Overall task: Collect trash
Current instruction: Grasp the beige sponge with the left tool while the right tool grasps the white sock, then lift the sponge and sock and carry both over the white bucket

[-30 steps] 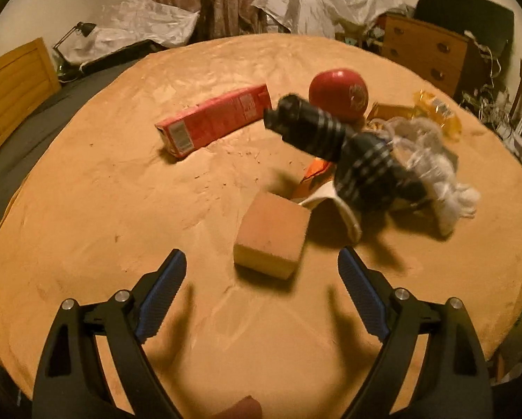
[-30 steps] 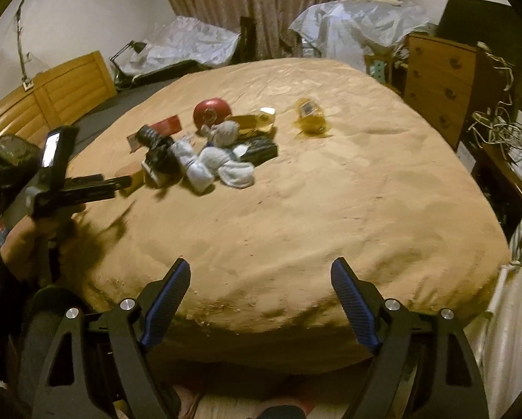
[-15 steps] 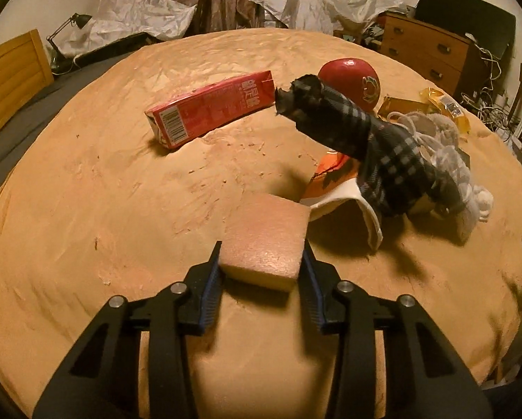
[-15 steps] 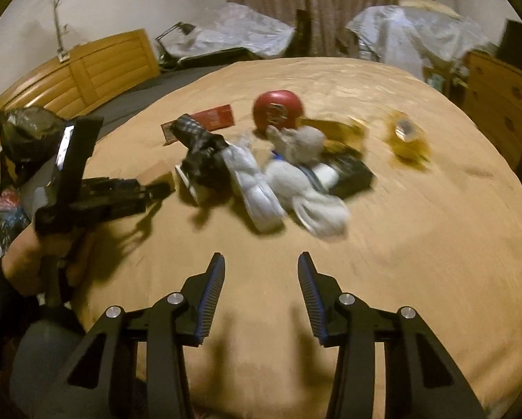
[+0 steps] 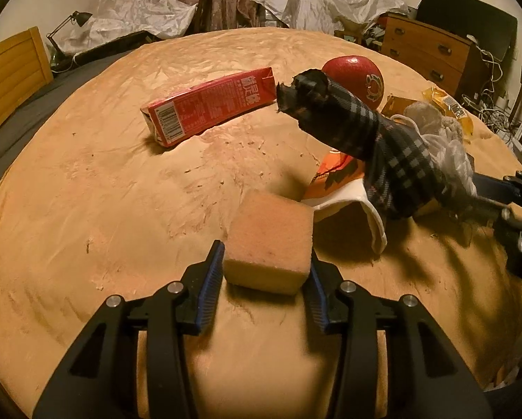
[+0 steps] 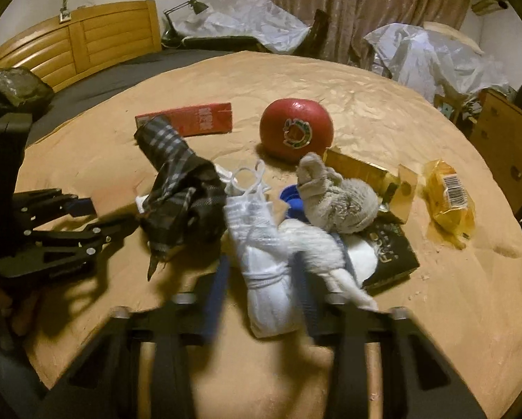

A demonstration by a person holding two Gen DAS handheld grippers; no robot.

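Sponge sits squarely between the left gripper pads, jaws narrowed onto its two side faces, near the bed's front edge and left of the heap at mid-bed. Across the heap, the right gripper has drawn its jaws in tight around a rolled white sock, whose long axis runs straight away from the jaws toward the plaid sock. Each hand has its own piece, so lifting looks like the next step, likely straight up.
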